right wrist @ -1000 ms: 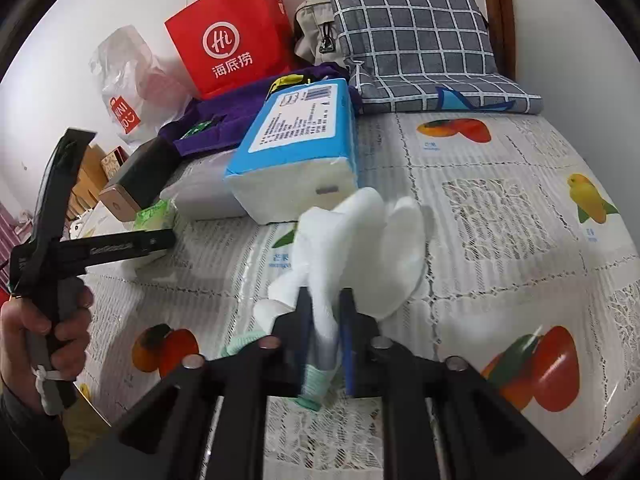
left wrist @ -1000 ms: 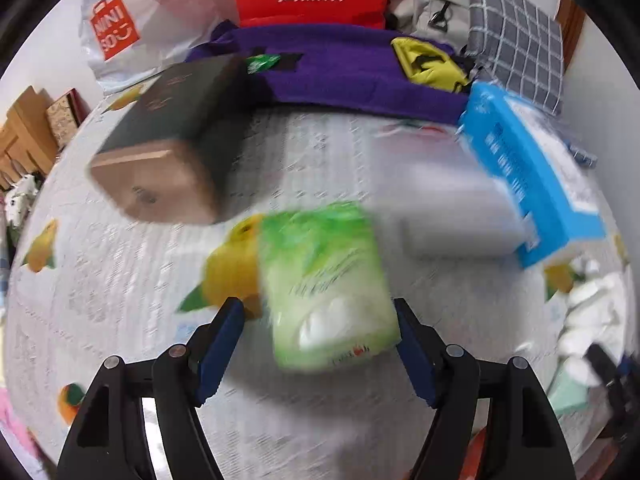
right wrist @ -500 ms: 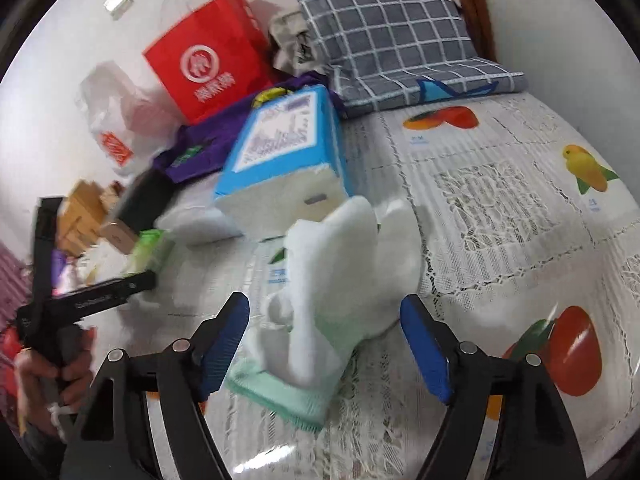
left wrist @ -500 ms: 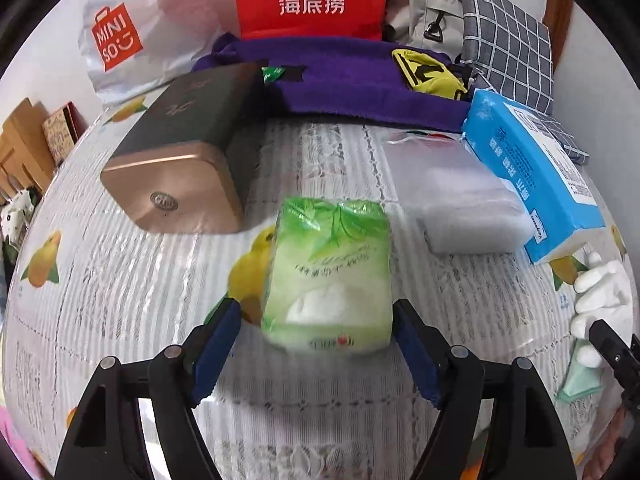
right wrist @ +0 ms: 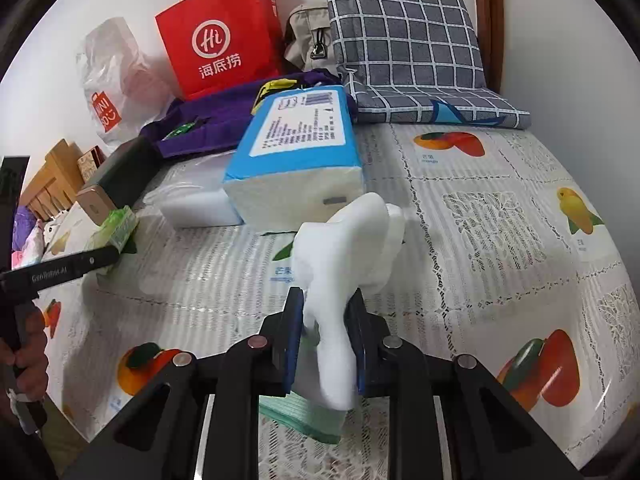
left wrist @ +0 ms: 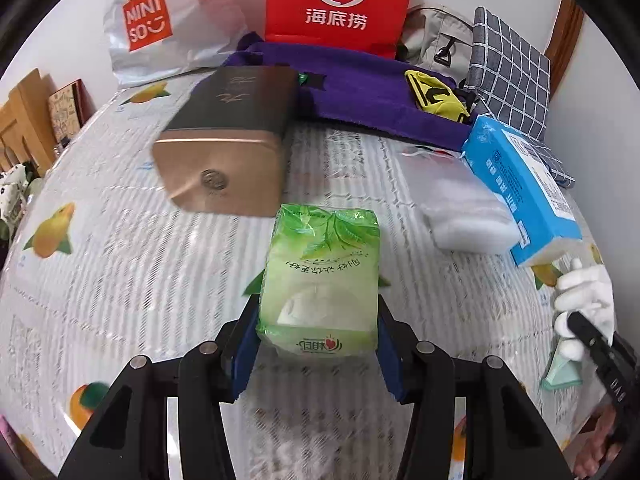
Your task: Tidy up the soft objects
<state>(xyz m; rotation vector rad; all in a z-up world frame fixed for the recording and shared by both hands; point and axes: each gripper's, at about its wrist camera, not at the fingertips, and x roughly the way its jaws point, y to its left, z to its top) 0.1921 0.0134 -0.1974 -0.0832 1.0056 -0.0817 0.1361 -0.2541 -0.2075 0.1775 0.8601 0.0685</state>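
Observation:
My left gripper [left wrist: 316,344] is shut on a green tissue pack [left wrist: 320,280], its blue pads pressing both sides, just above the fruit-print bedspread [left wrist: 120,264]. My right gripper [right wrist: 325,340] is shut on a white glove with a green cuff [right wrist: 344,264], which droops between the pads. The glove also shows in the left wrist view [left wrist: 584,304] at the far right. The green pack shows small in the right wrist view [right wrist: 118,226] at the left.
A blue tissue pack [right wrist: 300,152] leans on a clear bag of white pads [left wrist: 468,220]. A gold-and-black box [left wrist: 228,152], purple cloth [left wrist: 380,96], red paper bag [left wrist: 340,0], white Miniso bag [left wrist: 160,24] and checked pillow [right wrist: 404,52] line the back.
My left gripper closed in on the green tissue pack and now grips it. My right gripper opened half a second ago and has shut again on the white glove.

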